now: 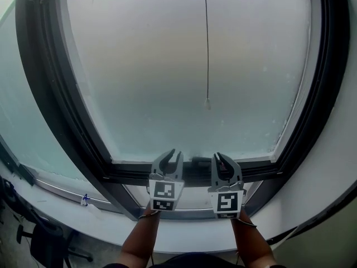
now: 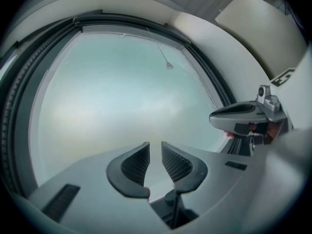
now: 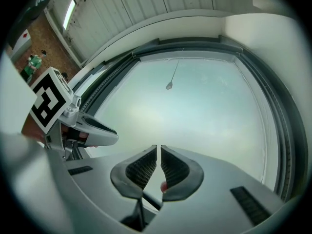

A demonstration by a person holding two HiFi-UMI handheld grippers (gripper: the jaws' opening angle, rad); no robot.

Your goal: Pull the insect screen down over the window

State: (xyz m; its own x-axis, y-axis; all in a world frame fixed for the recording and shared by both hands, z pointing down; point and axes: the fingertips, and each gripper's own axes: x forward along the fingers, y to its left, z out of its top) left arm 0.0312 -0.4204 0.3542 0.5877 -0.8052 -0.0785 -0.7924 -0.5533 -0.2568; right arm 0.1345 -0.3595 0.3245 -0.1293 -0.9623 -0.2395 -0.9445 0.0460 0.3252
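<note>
Cord [image 1: 207, 43] well above both jaws

Open room before the window pane [image 1: 167, 82], thin pull cord [image 1: 207, 49] hanging centrally, dark frame [image 1: 50, 94] bounding sides

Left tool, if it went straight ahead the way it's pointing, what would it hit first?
Probably the pale pane inside the dark window frame: the left tool aims squarely at it with nothing between. How far off it lies is unclear. The hanging cord sits off that line.
</note>
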